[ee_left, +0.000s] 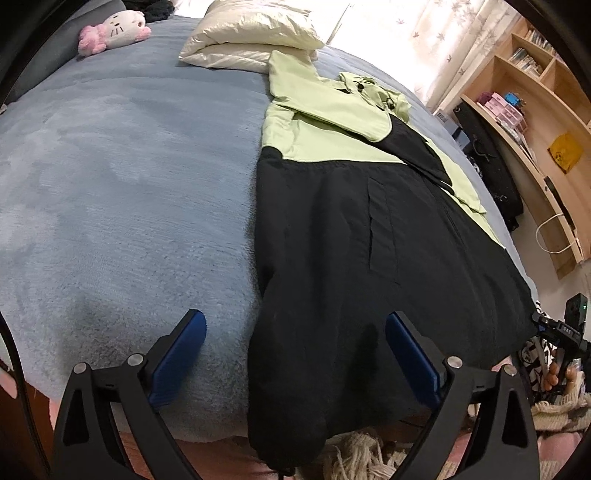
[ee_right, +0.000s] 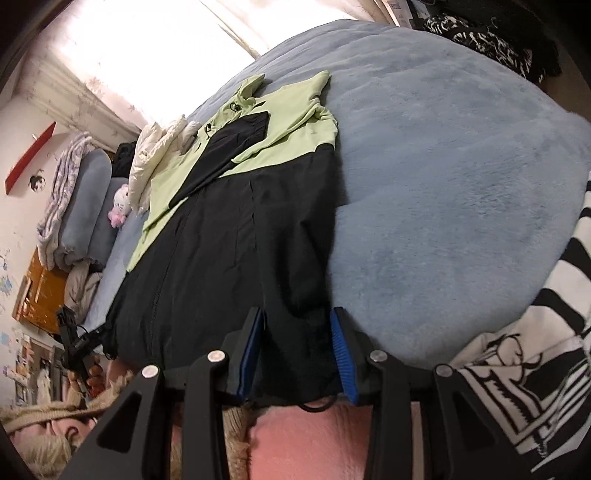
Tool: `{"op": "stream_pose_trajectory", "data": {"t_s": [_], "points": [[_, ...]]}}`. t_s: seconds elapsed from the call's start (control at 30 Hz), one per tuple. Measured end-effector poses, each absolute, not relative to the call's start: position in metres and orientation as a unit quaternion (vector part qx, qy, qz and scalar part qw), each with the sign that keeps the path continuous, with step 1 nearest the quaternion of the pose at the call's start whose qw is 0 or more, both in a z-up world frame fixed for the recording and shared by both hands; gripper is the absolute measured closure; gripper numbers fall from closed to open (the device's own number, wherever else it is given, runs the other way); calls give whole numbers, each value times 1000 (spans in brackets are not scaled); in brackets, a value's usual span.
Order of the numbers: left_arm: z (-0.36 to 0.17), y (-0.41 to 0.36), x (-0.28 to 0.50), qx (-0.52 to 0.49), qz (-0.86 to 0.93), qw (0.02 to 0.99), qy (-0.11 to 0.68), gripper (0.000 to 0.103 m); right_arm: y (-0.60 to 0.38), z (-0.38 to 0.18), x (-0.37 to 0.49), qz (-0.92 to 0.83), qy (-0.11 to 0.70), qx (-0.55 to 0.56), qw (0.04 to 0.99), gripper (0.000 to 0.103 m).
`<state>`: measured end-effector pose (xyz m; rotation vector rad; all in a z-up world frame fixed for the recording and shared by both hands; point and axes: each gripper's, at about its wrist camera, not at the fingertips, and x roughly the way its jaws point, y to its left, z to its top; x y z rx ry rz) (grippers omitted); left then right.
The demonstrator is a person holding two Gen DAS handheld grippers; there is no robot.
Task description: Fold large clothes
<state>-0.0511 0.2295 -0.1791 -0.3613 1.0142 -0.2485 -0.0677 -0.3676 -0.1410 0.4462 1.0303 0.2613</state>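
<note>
A black and light-green jacket [ee_left: 369, 221] lies flat on the blue blanket [ee_left: 129, 166], sleeves folded across its chest and its hem hanging over the near edge of the bed. My left gripper [ee_left: 295, 350] is open wide at the hem's left corner, with one finger [ee_left: 181, 354] over the blanket and the other over the black cloth. My right gripper [ee_right: 297, 343] is at the other hem corner, shut on a bunch of the black hem [ee_right: 295, 369] that fills the gap between its pads. A drawstring loop [ee_right: 317, 404] dangles below it. In the left wrist view the right gripper [ee_left: 546, 325] meets that corner.
A folded cream padded jacket [ee_left: 251, 37] and a pink-and-white plush toy [ee_left: 114, 29] lie at the head of the bed. Wooden shelves [ee_left: 535, 92] stand beyond the far side. A black-and-white striped garment [ee_right: 535, 369] lies beside my right gripper, with pink cloth [ee_right: 295, 435] below the bed edge.
</note>
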Motion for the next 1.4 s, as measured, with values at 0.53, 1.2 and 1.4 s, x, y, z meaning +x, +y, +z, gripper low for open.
{"op": "stream_pose_trajectory", "data": {"t_s": [0.53,1.2,1.4], "points": [[-182,201,-43,-130,-160,841,500,7,-388,-145,-75,99,498,210,836,62],[-185,215,-35,-220,-140,836,483,93,-350,-174,-49,140,492,290,809,76],[-169,220,-38,-297,-63,828,472,96,-337,-141,-60,113,454,259,845,88]]}}
